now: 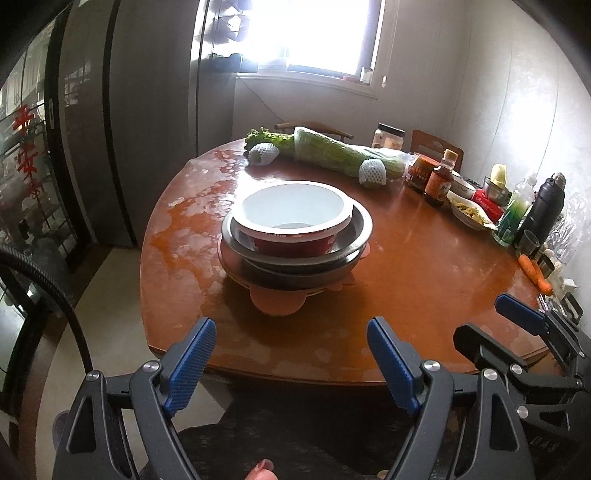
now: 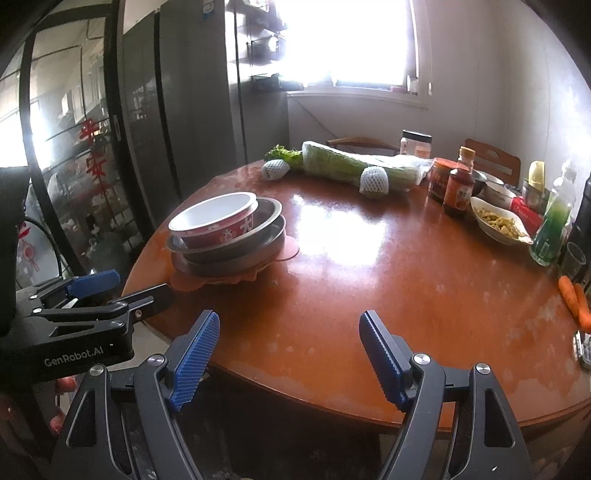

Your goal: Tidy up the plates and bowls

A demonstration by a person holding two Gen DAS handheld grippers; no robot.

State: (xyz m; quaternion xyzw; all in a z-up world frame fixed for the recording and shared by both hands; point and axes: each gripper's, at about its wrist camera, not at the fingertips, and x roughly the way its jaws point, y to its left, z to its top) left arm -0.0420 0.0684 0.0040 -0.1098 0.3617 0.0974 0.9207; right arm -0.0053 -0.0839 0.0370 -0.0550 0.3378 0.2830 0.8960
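A red-sided bowl [image 1: 293, 221] with a white inside sits nested in a metal bowl [image 1: 354, 229], which rests in a second, darker metal dish [image 1: 295, 271], all stacked on an orange mat [image 1: 277, 301] toward the left of the round worktop [image 1: 424, 280]. Nothing stands between the stack and the left gripper [image 1: 291, 350], which hangs over the near edge with its jaws wide and empty. The right gripper [image 2: 288, 345] is beside it, jaws likewise spread and holding nothing, facing bare wood to the right of the stack. Behind the stack lie a wrapped cabbage [image 1: 347, 155], leafy greens [image 1: 267, 138] and two white foam nets [image 1: 373, 171]. Along the right edge crowd sauce bottles [image 1: 439, 182], a jar [image 1: 388, 136], a dish of food [image 1: 469, 214], a green bottle [image 1: 515, 214], a black flask [image 1: 546, 206] and carrots [image 1: 535, 273]. The worktop is glossy reddish-brown, worn pale in patches. A bright window [image 1: 310, 33] and a dark fridge [image 1: 96, 122] stand beyond.
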